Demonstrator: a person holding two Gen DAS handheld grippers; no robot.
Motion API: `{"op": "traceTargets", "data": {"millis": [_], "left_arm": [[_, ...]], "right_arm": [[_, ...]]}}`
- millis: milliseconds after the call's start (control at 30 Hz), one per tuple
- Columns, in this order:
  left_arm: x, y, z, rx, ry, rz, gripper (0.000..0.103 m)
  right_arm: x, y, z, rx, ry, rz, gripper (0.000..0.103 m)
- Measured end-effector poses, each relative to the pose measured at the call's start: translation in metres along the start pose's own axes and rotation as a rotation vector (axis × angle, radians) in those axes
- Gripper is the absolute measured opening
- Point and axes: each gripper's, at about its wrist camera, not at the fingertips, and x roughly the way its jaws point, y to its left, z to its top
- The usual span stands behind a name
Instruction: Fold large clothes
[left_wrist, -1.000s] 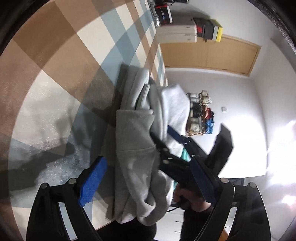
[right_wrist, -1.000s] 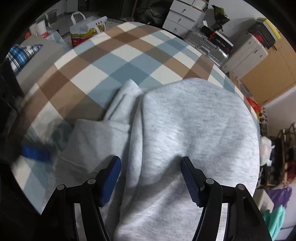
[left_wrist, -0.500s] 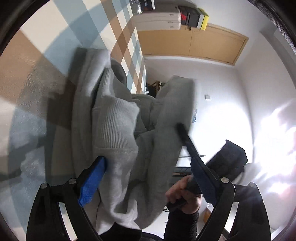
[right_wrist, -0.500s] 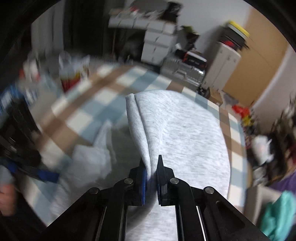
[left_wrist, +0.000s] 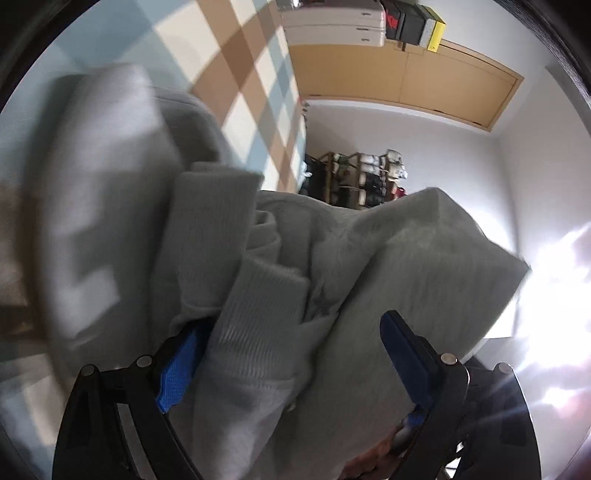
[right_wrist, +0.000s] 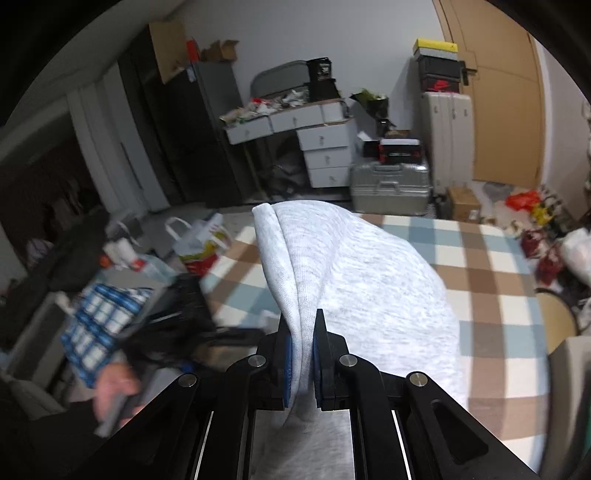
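Right gripper (right_wrist: 300, 363) clamped on a doubled fold of grey sweatshirt (right_wrist: 369, 280); its fingers just closed. Left gripper (left_wrist: 291, 354) fingers wide apart, bunched fabric between them, apparently not pinched.

Big light-grey sweatshirt (right_wrist: 369, 280), soft heathered knit, half bunched up over the checked blue, brown and cream cover. One doubled edge is pulled up into a tall ridge, two layers pressed together. Its ribbed cuff (left_wrist: 258, 317) sits crumpled among deep folds nearer the front.
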Motion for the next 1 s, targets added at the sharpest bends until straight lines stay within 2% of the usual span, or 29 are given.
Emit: {"op": "traceTargets", "data": {"millis": [100, 167, 233, 300, 367, 533, 633, 733, 833, 900, 933, 967, 1000], "left_arm": [[0.001, 0.001, 0.001, 0.020, 0.021, -0.025, 0.089], [-0.006, 0.010, 0.000, -0.006, 0.021, -0.049, 0.089], [-0.019, 0.016, -0.001, -0.024, 0.027, -0.065, 0.089], [-0.039, 0.019, -0.004, -0.004, 0.016, -0.029, 0.089], [-0.066, 0.025, -0.007, -0.017, -0.034, -0.015, 0.089], [-0.142, 0.038, -0.011, -0.020, -0.191, 0.085, 0.089], [-0.168, 0.042, -0.015, -0.030, -0.238, 0.033, 0.089], [-0.181, 0.040, -0.021, -0.022, -0.263, 0.027, 0.089], [-0.176, 0.033, -0.023, -0.010, -0.278, 0.001, 0.089], [-0.170, 0.030, -0.030, 0.008, -0.256, 0.031, 0.089], [-0.164, 0.029, -0.029, 0.018, -0.247, 0.044, 0.089], [-0.161, 0.025, -0.033, 0.036, -0.229, 0.058, 0.089], [-0.160, 0.023, -0.034, 0.055, -0.221, 0.055, 0.089]], "right_arm": [[0.007, 0.003, -0.006, 0.044, 0.036, 0.060, 0.009], [0.020, 0.010, -0.013, 0.077, 0.074, 0.108, 0.009], [0.034, 0.014, -0.024, 0.117, 0.095, 0.120, 0.009], [0.051, 0.009, -0.034, 0.205, 0.124, 0.155, 0.009], [0.066, 0.004, -0.040, 0.268, 0.143, 0.179, 0.009], [0.110, -0.006, -0.064, 0.407, 0.275, 0.162, 0.010], [0.127, -0.004, -0.072, 0.432, 0.309, 0.134, 0.010], [0.134, 0.001, -0.070, 0.456, 0.308, 0.102, 0.010], [0.139, 0.004, -0.070, 0.476, 0.295, 0.057, 0.012], [0.138, 0.008, -0.069, 0.451, 0.299, 0.042, 0.013], [0.135, 0.012, -0.068, 0.441, 0.299, 0.056, 0.019], [0.123, 0.010, -0.065, 0.447, 0.287, 0.113, 0.034], [0.108, 0.008, -0.063, 0.467, 0.258, 0.167, 0.042]]}}
